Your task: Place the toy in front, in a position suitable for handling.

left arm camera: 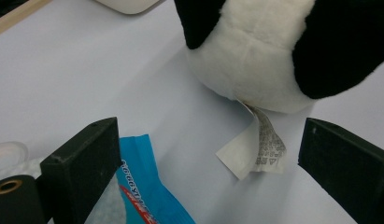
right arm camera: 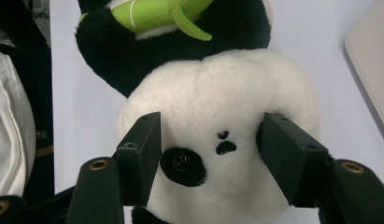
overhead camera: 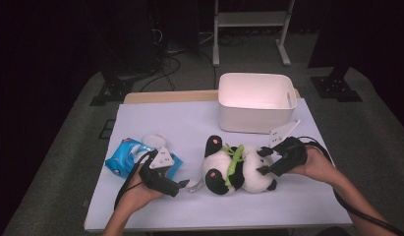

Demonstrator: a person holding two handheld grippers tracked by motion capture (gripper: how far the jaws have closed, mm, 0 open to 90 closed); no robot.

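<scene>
At the left of the table (overhead camera: pixel 155 123), a blue wipes packet (overhead camera: pixel 122 156) lies beside a small clear lid (overhead camera: pixel 153 139). The left gripper (overhead camera: pixel 185 185) rests just in front of the packet, its jaws spread wide with nothing between them; in the left gripper view they frame a white care label (left arm camera: pixel 257 148) that hangs from the bottom of the toy panda (overhead camera: pixel 236 167) and curls onto the table. The panda lies on its side in the middle of the table, near the front edge, with a green bamboo sprig (overhead camera: pixel 234 158) across its belly. The right gripper (overhead camera: pixel 262 161) is at the panda's head, one jaw on either side of the face. Whether the pads press into the plush cannot be told. A white bin (overhead camera: pixel 256 103) stands behind the panda, toward the far right.
</scene>
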